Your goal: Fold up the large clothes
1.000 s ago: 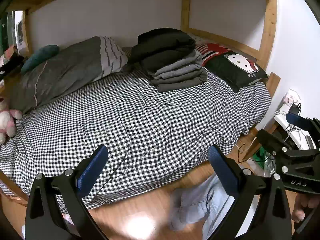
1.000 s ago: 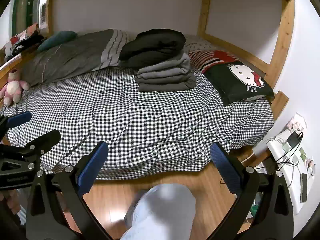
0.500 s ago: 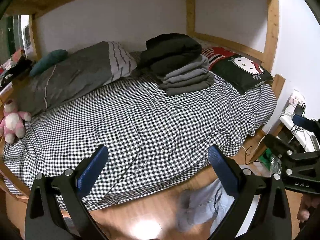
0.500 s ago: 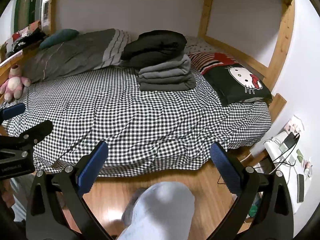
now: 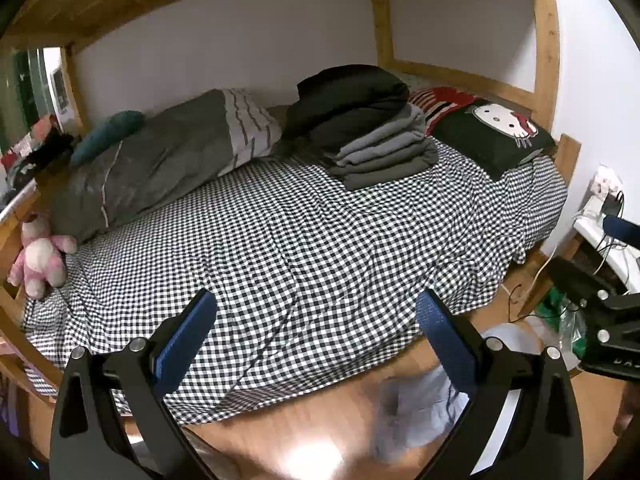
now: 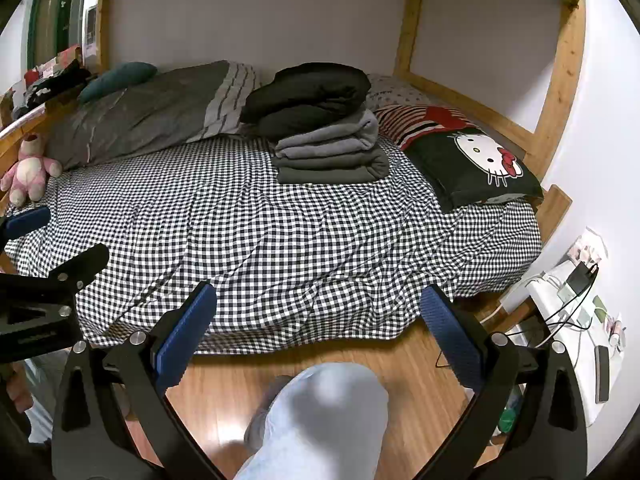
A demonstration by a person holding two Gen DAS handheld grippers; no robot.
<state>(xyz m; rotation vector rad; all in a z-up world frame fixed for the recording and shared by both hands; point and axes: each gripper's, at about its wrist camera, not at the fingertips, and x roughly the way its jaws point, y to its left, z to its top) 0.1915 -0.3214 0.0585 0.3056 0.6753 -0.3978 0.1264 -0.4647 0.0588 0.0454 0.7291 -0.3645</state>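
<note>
Passage: bare checkered bed [image 5: 304, 248] ahead of you. Obstacles: folded clothes stack [image 5: 368, 128], pillows [image 6: 472, 164], rear.

A wooden bunk frame [image 6: 564, 92] fills the upper right, enclosing white walls [image 6: 256, 24]. A checkered sheet [image 6: 280, 236] covers the centre. Glossy wood floor [image 6: 224, 396] spans the bottom, a white side table [image 6: 576, 320] at lower right.
</note>
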